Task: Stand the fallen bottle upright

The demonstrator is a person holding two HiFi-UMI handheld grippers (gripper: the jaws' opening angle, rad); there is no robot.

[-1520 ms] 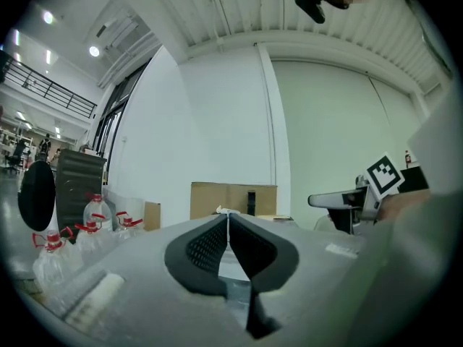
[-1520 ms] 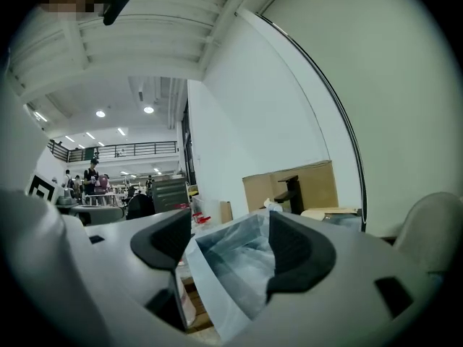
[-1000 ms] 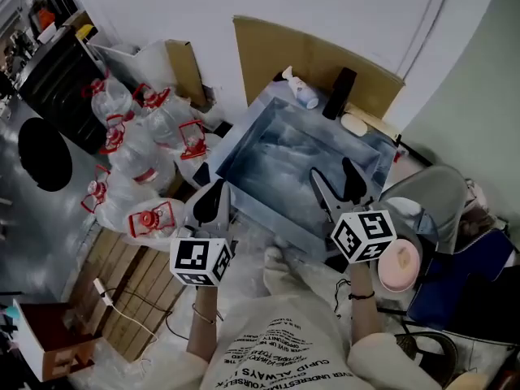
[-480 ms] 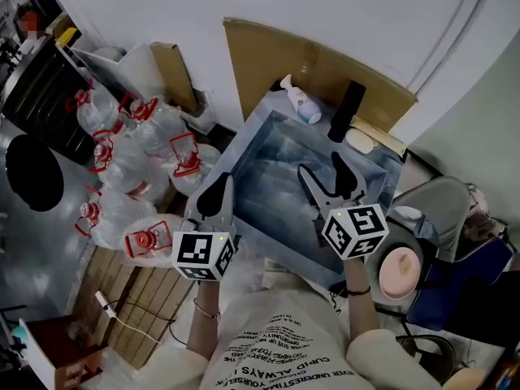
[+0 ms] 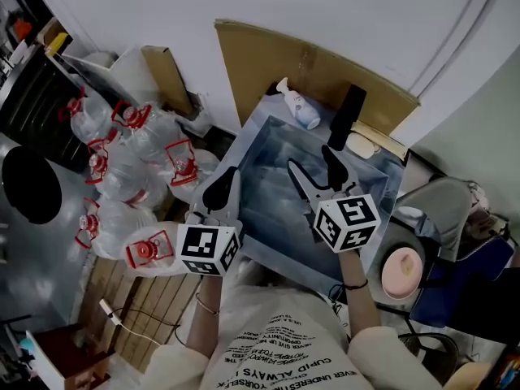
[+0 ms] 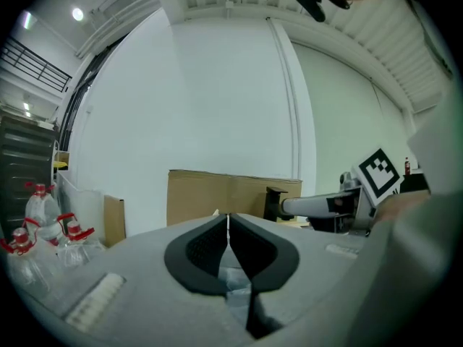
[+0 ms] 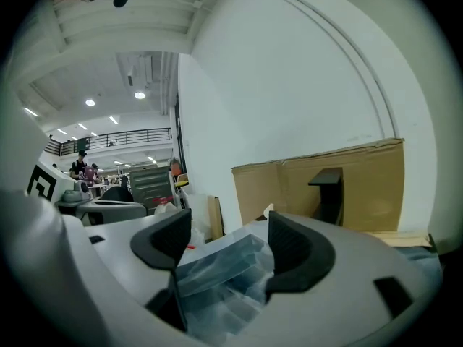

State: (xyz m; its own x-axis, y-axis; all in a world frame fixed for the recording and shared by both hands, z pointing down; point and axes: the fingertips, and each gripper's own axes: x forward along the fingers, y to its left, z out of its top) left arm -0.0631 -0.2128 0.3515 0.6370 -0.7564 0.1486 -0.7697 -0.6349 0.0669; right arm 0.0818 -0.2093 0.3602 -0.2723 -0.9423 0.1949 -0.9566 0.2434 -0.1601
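The fallen bottle, white with a pump head, lies on its side at the far edge of the table, which is draped in bluish plastic sheet. Only its white tip peeks over the sheet in the right gripper view. My right gripper hovers over the middle of the table, open and empty, well short of the bottle. My left gripper hangs at the table's near left edge, jaws shut on nothing. In the left gripper view the pads meet, and the right gripper shows to the side.
A black upright block stands right of the bottle, and a beige oval item lies beside it. Cardboard leans on the wall behind. Several water jugs with red handles crowd the floor at left. At right are a chair and a pink dish.
Both grippers have moved forward toward the far side of the table, the right one farther over the sheet. The bottle has not moved.
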